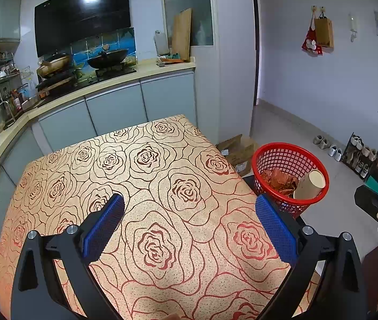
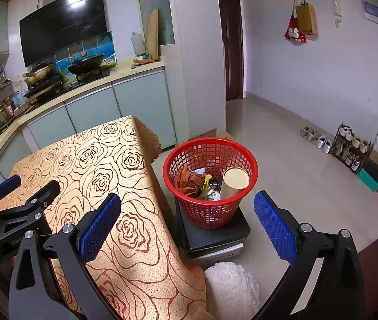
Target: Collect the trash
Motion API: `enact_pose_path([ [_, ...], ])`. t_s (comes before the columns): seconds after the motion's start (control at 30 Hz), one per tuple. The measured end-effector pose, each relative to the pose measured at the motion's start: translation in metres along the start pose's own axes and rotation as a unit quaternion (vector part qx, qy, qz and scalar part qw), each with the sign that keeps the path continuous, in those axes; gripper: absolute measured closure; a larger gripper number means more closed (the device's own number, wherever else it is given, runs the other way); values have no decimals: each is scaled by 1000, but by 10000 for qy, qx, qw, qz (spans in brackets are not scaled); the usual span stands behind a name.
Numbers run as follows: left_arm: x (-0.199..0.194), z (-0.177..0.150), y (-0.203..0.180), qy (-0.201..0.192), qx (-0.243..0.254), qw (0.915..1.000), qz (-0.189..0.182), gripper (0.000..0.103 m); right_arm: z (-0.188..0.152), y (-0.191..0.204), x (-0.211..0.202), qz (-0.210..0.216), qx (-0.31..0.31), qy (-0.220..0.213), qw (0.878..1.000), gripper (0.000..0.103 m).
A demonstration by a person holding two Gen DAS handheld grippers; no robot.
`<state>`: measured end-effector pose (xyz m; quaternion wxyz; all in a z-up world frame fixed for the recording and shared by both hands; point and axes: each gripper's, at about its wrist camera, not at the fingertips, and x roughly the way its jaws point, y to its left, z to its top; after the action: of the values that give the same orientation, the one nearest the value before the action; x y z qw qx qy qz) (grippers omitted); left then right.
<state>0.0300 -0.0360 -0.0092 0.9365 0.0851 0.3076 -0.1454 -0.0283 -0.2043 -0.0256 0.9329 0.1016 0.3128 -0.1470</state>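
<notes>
Both hand-held grippers (image 1: 189, 229) (image 2: 187, 229) gape; red basket (image 2: 210, 213) holds trash.

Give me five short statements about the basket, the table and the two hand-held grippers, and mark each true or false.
1. The red basket stands on the table. False: it stands on a dark low stand beside the table.
2. A paper cup lies in the basket. True.
3. The left hand-held gripper holds a wrapper. False: it is open and empty.
4. The right hand-held gripper is open. True.
5. Trash lies on the tablecloth. False: none shows on its visible part.
</notes>
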Motion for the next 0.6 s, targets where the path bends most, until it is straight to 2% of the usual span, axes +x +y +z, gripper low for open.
enact_pose_path([
  [0.6,1,-1,3,17,-34,10000,46,8,-1,1,2,27,-6,25,10000,6],
])
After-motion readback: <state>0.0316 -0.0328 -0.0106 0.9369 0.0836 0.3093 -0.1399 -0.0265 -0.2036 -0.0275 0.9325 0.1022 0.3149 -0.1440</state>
